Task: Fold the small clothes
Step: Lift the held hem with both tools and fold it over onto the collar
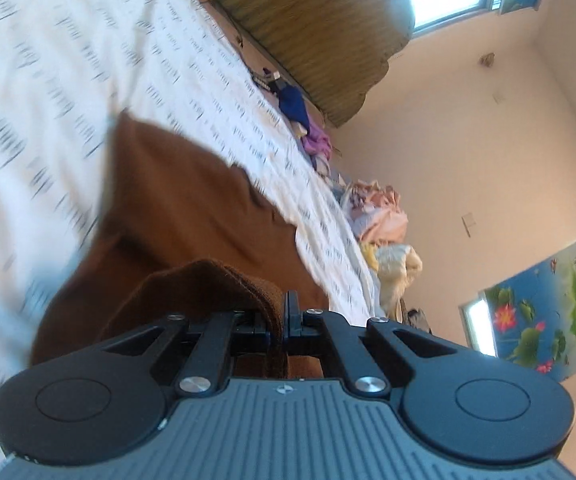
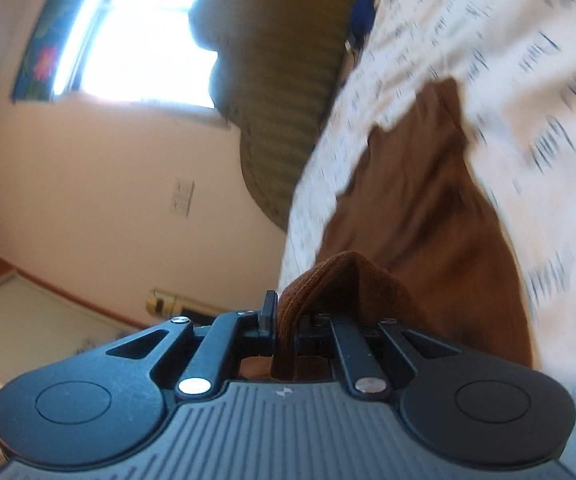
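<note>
Brown knit is pinched in both claws: the left gripper (image 1: 281,320) is clamped tight on one ribbed edge of the garment (image 1: 175,216), the right gripper (image 2: 285,326) on another. From each claw the cloth runs forward and away, its long axis stretching out over the bedsheet (image 1: 67,60), so neither hand looks nearer. I judge the next fold carries both held edges toward that far end. Beyond lie a clothes pile (image 1: 380,216), a striped headboard (image 1: 312,20), cream walls and a window (image 2: 143,36).
</note>
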The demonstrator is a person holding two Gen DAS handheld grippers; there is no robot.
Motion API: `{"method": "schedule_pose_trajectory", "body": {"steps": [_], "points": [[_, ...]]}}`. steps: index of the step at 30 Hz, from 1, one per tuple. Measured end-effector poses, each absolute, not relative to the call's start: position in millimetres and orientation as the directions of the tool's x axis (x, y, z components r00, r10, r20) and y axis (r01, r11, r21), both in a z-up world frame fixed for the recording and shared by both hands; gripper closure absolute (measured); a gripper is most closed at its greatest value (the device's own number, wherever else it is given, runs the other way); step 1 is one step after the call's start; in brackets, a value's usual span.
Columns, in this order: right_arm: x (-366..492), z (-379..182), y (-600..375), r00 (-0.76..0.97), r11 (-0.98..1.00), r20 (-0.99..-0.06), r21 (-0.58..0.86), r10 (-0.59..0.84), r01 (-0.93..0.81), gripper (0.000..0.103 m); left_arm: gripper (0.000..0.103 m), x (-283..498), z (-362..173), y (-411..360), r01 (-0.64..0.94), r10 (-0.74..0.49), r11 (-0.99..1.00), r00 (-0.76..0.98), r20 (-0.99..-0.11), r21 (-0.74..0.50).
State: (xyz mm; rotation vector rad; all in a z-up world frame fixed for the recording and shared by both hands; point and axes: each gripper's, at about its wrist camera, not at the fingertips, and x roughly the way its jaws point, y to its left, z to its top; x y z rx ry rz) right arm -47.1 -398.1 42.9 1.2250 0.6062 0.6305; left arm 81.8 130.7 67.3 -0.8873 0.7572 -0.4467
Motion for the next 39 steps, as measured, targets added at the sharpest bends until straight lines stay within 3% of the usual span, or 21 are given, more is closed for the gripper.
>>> {"method": "schedule_pose_trajectory", "body": {"steps": [3,13,14,15,16,17,18,20,21,25,30,35,39], "points": [[15.6,37.5,-403.3,0.708,0.180,-0.071,0.980,0.703,-0.081,0.096,0.100,138.2,74.3,118.9,0.042,-0.589,0.610,0.692,-0.417,-0.792],[163.7,-3.5,-409.7,0.733,0.189,-0.161,0.981,0.661,0.046,0.093,0.097,273.8,38.2,92.1,-0.025,-0.424,0.771,0.725,-0.542,-0.636],[170.4,-12.0,-412.0,0.749,0.170,-0.171,0.982,0.640,0.079,0.088,0.088,279.9,33.7,91.6,-0.031,-0.408,0.789,0.721,-0.560,-0.614],[175.5,-17.3,-414.3,0.760,0.163,-0.201,0.979,0.618,0.126,0.071,0.082,282.3,30.8,94.7,-0.045,-0.391,0.801,0.715,-0.579,-0.597],[174.3,-20.1,-418.1,0.770,0.166,-0.229,0.973,0.596,0.161,0.060,0.064,279.7,30.5,101.7,-0.072,-0.378,0.796,0.717,-0.586,-0.601],[171.7,-16.3,-420.7,0.783,0.167,-0.232,0.972,0.576,0.165,0.037,0.045,270.5,33.7,110.1,-0.087,-0.366,0.780,0.740,-0.565,-0.619],[164.3,-7.8,-422.8,0.801,0.173,-0.214,0.975,0.560,0.139,0.022,0.038,254.3,39.6,119.0,-0.091,-0.341,0.767,0.781,-0.523,-0.636],[139.4,16.6,-425.9,0.814,0.231,-0.175,0.972,0.554,0.052,0.016,0.011,210.2,56.9,135.5,-0.092,-0.258,0.774,0.858,-0.445,-0.626],[123.0,26.6,-426.6,0.809,0.252,-0.151,0.968,0.569,0.004,0.016,0.008,187.5,63.2,144.2,-0.095,-0.230,0.773,0.880,-0.416,-0.627],[40.4,38.6,-434.1,0.778,0.281,-0.124,0.957,0.616,-0.069,0.016,0.008,101.8,63.7,176.7,-0.133,-0.223,0.708,0.889,-0.399,-0.693],[-49.2,11.8,-439.1,0.782,0.362,-0.280,0.929,0.557,0.075,0.016,0.008,30.8,37.0,188.8,-0.226,-0.227,0.664,0.847,-0.480,-0.713],[-60.7,-3.0,-429.1,0.779,0.343,-0.283,0.935,0.560,0.093,0.016,0.008,38.0,9.4,169.1,-0.213,-0.343,0.625,0.789,-0.509,-0.751],[-26.9,1.0,-415.8,0.794,0.360,-0.309,0.925,0.524,0.122,0.016,0.006,60.2,6.4,148.1,-0.197,-0.334,0.642,0.798,-0.501,-0.741]]}}
